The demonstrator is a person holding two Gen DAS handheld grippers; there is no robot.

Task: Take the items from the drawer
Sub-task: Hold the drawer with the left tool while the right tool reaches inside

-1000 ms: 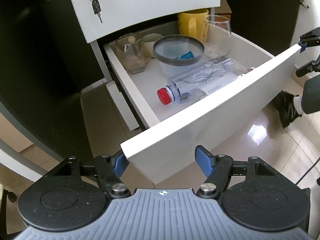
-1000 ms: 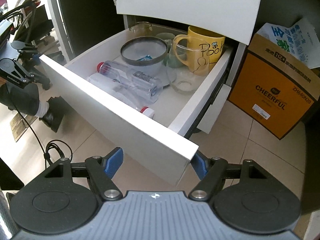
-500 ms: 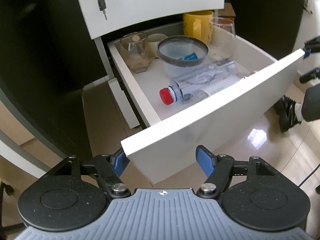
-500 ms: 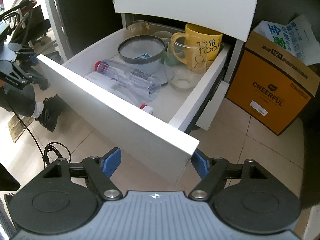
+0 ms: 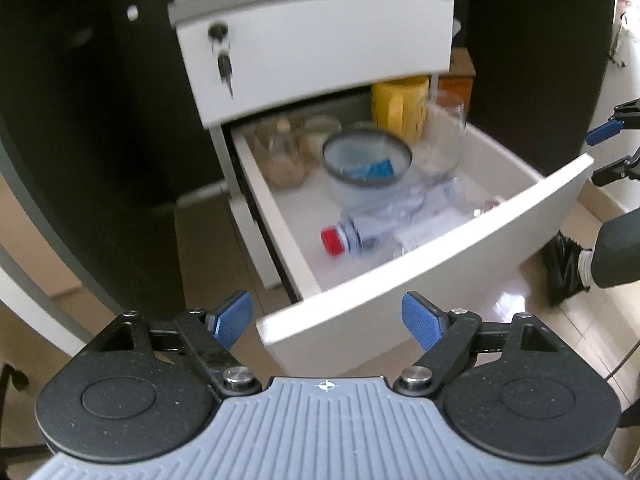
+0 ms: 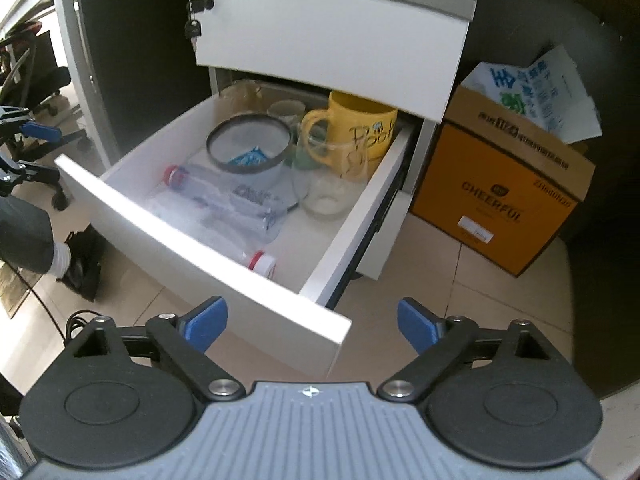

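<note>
The white drawer (image 5: 440, 268) (image 6: 200, 248) stands pulled out of the cabinet. Inside lie two clear plastic bottles with red caps (image 5: 360, 232) (image 6: 224, 196), a grey-rimmed bowl (image 5: 366, 160) (image 6: 248, 144) holding a blue packet, a yellow mug (image 5: 400, 108) (image 6: 360, 128), a clear glass (image 5: 444, 136) (image 6: 324, 176) and a glass tumbler (image 5: 280, 156). My left gripper (image 5: 328, 324) is open and empty in front of the drawer's left corner. My right gripper (image 6: 308, 324) is open and empty in front of its right corner.
A closed upper drawer (image 5: 320, 52) with a key in its lock overhangs the back of the open one. An orange cardboard box (image 6: 504, 184) stands on the tiled floor to the right. A person's leg and dark shoe (image 5: 576, 268) are beside the drawer.
Both grippers have pulled back and risen from the drawer front, so it sits farther away in both views. Both stay open. The drawer contents have not moved.
</note>
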